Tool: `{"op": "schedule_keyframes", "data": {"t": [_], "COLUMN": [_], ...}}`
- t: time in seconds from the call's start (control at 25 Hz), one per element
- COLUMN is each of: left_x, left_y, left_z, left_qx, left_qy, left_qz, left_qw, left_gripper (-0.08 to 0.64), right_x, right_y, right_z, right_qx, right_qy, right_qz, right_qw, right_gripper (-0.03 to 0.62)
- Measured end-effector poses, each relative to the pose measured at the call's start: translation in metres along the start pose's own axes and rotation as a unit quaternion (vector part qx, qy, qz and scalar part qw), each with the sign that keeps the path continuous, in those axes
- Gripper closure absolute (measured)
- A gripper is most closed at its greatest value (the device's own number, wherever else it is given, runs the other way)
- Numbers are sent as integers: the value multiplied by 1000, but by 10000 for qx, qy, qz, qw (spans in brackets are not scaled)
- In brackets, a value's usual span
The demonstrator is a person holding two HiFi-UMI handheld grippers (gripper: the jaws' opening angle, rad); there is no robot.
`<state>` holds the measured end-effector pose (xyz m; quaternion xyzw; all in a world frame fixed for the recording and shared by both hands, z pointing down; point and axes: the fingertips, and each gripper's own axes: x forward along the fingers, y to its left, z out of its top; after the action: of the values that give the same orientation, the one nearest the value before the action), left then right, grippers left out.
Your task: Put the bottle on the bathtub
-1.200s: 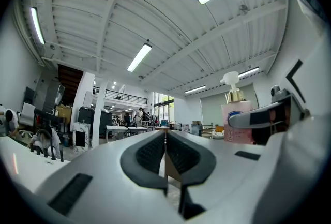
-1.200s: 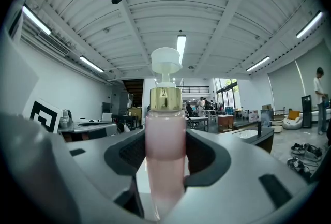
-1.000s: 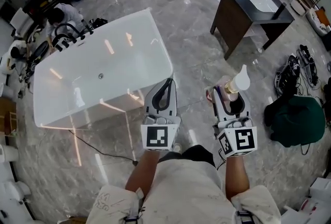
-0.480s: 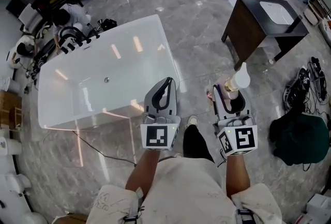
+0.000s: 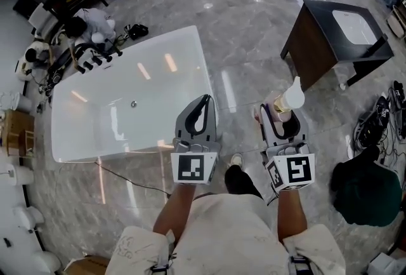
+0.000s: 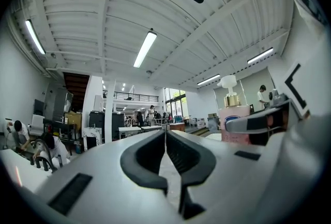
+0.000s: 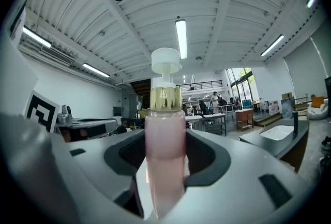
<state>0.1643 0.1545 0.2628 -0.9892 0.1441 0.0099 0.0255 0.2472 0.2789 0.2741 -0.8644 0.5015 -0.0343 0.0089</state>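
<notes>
A pink pump bottle with a gold collar and a white pump head stands upright between the jaws of my right gripper, which is shut on it. In the head view the bottle rises from my right gripper over the marble floor, right of the bathtub. The white bathtub lies ahead and to the left. My left gripper is held over the tub's near right corner, its jaws shut together and empty. The bottle also shows at the right of the left gripper view.
A dark vanity with a white basin stands at the upper right. A black tap set sits at the tub's far left end amid clutter. A green bag and cables lie on the floor at the right. People and tables fill the hall beyond.
Both grippers have travelled forward over the floor with the bottle. The tub and the vanity have slid down in the head view and now lie nearer.
</notes>
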Motion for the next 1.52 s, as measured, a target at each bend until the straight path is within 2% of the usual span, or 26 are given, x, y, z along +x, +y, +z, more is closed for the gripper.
{"op": "schedule_keyframes", "data": {"t": [0.32, 0.64, 1.2, 1.52], "left_x": [64, 90, 101, 85], "left_y": [12, 50, 157, 238], "left_z": [-11, -12, -33, -30], "left_qx": [14, -25, -215, -249], "left_qy": [190, 140, 140, 2], "left_qz": [266, 746, 1459, 1928], "left_qw": [9995, 9971, 9890, 9809], "left_gripper": [551, 551, 551, 551], "right_x": [66, 123, 221, 280], "right_y": [-36, -30, 31, 94], "right_z": [-11, -13, -12, -8], "right_qx": [104, 57, -176, -274], "right_qy": [155, 260, 322, 361], "right_qz": [283, 758, 1418, 1830], "right_qw": [9994, 9968, 9892, 9821], "right_gripper": [390, 390, 390, 390]}}
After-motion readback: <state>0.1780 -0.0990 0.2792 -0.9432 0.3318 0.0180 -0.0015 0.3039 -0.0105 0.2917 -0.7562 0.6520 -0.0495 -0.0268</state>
